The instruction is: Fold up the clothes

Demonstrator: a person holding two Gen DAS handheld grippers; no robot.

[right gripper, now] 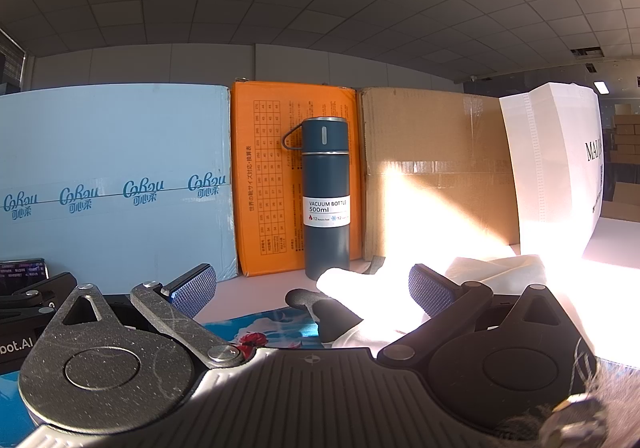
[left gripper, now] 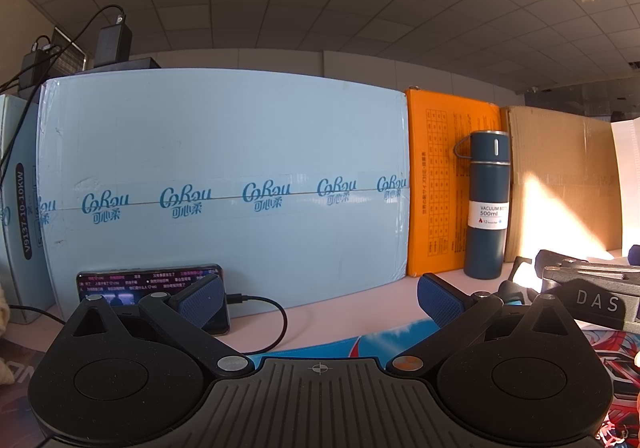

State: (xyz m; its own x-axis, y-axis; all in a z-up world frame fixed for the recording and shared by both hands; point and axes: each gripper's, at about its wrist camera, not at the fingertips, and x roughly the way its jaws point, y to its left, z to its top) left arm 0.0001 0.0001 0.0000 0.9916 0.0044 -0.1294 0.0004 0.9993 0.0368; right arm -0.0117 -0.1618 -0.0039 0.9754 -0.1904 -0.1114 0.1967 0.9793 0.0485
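My left gripper [left gripper: 318, 298] is open and empty, held low over a printed blue and red mat [left gripper: 320, 344]. My right gripper [right gripper: 312, 290] is open and empty too. A white garment [right gripper: 376, 308] with a dark part [right gripper: 332, 312] lies crumpled on the table just ahead of the right gripper, between and beyond its fingers, washed out by sunlight. More white cloth [right gripper: 504, 268] lies further right. No garment shows clearly in the left wrist view. The right gripper's body [left gripper: 592, 296] shows at the right edge of the left wrist view.
A light blue carton [left gripper: 224, 184], an orange box [left gripper: 448, 184], a brown carton [right gripper: 436, 172] and a white bag [right gripper: 560, 168] line the back. A dark blue vacuum bottle [right gripper: 326, 196] stands before them. A lit phone [left gripper: 132, 288] with a cable leans at the left.
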